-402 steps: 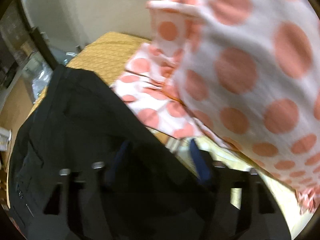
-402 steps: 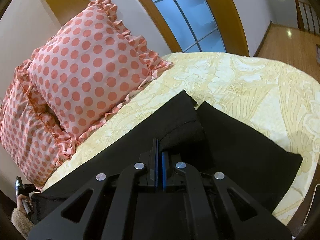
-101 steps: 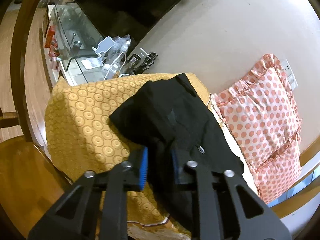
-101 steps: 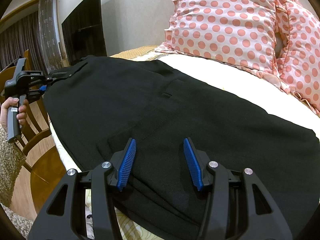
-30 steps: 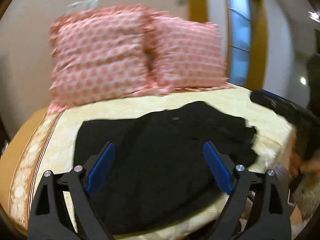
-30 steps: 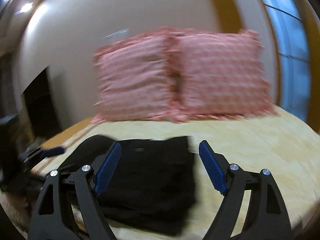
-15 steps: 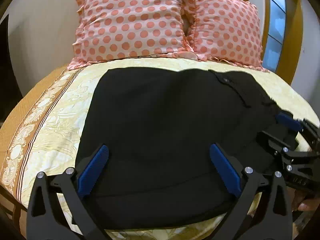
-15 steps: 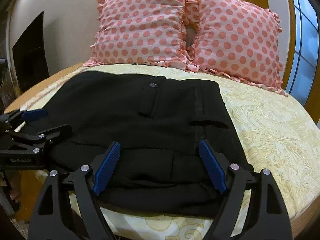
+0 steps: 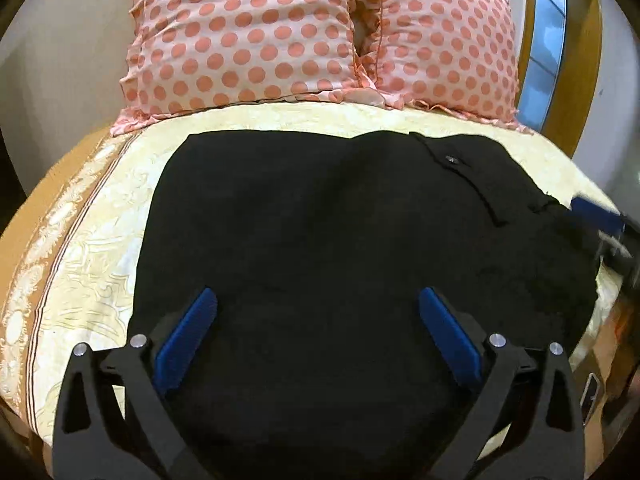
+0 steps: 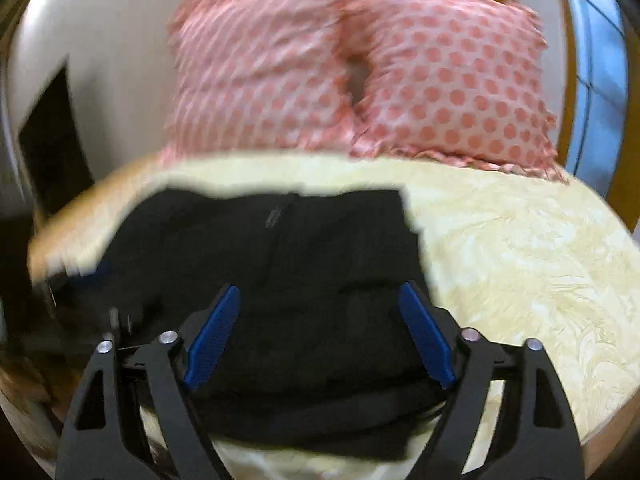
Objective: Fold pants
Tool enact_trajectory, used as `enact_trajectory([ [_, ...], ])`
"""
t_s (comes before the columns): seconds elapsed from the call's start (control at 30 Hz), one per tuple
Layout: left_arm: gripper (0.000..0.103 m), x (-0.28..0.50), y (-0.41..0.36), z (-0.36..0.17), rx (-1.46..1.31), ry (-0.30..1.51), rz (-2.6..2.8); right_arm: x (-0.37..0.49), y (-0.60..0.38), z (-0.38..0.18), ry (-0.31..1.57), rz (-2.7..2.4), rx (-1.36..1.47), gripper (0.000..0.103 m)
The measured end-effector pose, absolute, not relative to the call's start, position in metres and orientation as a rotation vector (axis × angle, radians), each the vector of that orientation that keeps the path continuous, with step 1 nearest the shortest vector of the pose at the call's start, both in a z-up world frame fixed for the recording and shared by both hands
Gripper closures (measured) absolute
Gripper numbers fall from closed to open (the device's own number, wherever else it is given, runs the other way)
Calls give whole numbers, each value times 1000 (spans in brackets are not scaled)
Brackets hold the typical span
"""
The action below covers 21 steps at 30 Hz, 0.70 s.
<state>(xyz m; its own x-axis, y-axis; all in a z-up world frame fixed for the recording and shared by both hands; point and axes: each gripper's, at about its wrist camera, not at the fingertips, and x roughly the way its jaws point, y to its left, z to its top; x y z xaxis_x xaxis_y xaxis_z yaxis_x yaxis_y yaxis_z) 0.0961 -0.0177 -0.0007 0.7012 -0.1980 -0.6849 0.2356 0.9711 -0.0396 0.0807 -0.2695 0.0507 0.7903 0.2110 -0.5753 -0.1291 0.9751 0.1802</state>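
Note:
Black pants (image 9: 320,220) lie folded in a wide slab on the cream bedspread (image 9: 84,248), with a buttoned pocket flap (image 9: 451,159) at the back right. My left gripper (image 9: 317,294) hovers over their near edge, open wide, and its blue pads press nothing. The right gripper's blue tip (image 9: 596,210) shows at the pants' right edge. In the blurred right wrist view the pants (image 10: 300,248) fill the middle. My right gripper (image 10: 319,288) is above their near edge; its jaws are opening and grip nothing. The left gripper (image 10: 76,280) is a dark smear at the left.
Two pink polka-dot pillows (image 9: 240,36) (image 9: 444,44) lean on the wall behind the pants. A window with a wooden frame (image 9: 546,36) is at the right and a dark screen (image 10: 48,144) at the left. The bed's rounded front edge (image 10: 600,420) drops off close below the grippers.
Both grippers have sunk toward the pants' near edge, which now look larger. The right gripper's jaws stand a little wider, and its view has gone blurred with motion.

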Motion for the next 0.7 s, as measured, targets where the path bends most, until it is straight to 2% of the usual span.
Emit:
enact_trajectory([
  [0.2, 2, 91, -18, -3, 71, 731, -253, 140, -317, 31, 838, 216, 346, 12],
  [0.3, 2, 91, -16, -3, 69, 727, -263, 158, -322, 23, 875, 230, 354, 14],
  [0.43, 2, 90, -17, -4, 74, 717, -266, 172, -321, 15, 915, 253, 319, 28],
  [0.7, 2, 89, -17, -4, 74, 713, -271, 185, -321, 7, 945, 298, 323, 29],
])
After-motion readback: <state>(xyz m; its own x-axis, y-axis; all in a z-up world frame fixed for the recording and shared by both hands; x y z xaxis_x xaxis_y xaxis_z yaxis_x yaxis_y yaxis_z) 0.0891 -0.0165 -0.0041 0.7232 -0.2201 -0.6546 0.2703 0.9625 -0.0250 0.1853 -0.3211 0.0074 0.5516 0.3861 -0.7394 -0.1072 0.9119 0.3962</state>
